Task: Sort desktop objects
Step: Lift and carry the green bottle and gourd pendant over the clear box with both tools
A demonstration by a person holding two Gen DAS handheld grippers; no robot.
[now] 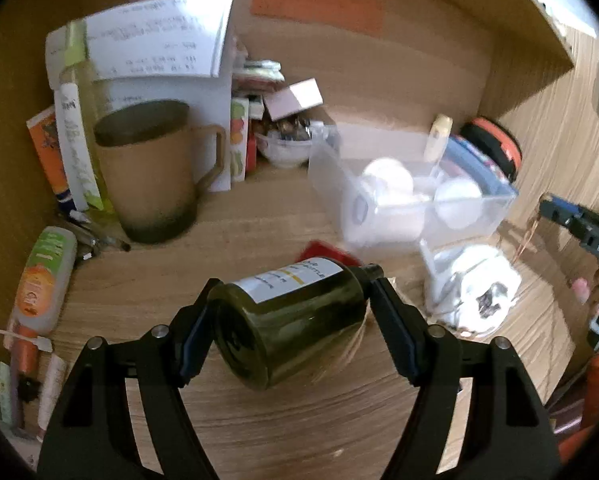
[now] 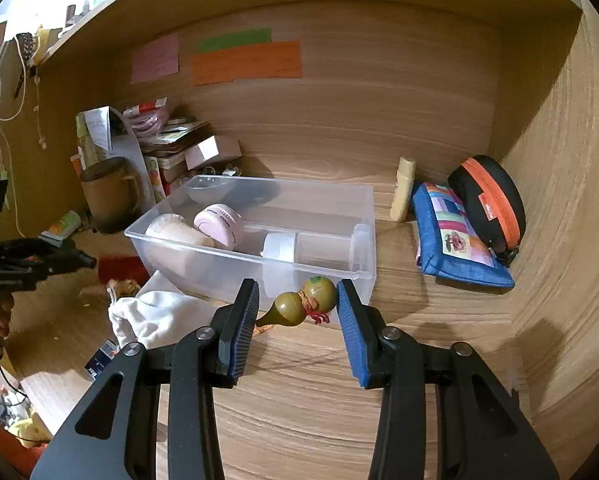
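Note:
My left gripper [image 1: 293, 294] is shut on a dark green bottle [image 1: 287, 320] with a white label, held on its side above the desk, neck pointing toward the clear plastic bin [image 1: 411, 196]. My right gripper [image 2: 297, 296] is open, its jaws on either side of a small green gourd ornament [image 2: 303, 302] with a red tassel that lies on the desk in front of the bin [image 2: 259, 240]. The bin holds several pale jars and cups. The left gripper [image 2: 39, 260] also shows at the left edge of the right wrist view.
A brown mug [image 1: 155, 172], papers, tubes and small boxes crowd the back left. A white cloth bag [image 2: 159, 316] and a red object [image 2: 119, 266] lie left of the bin. A cream bottle [image 2: 403, 188], blue patchwork pouch [image 2: 455, 240] and black-orange case [image 2: 491, 200] sit at the right by the side wall.

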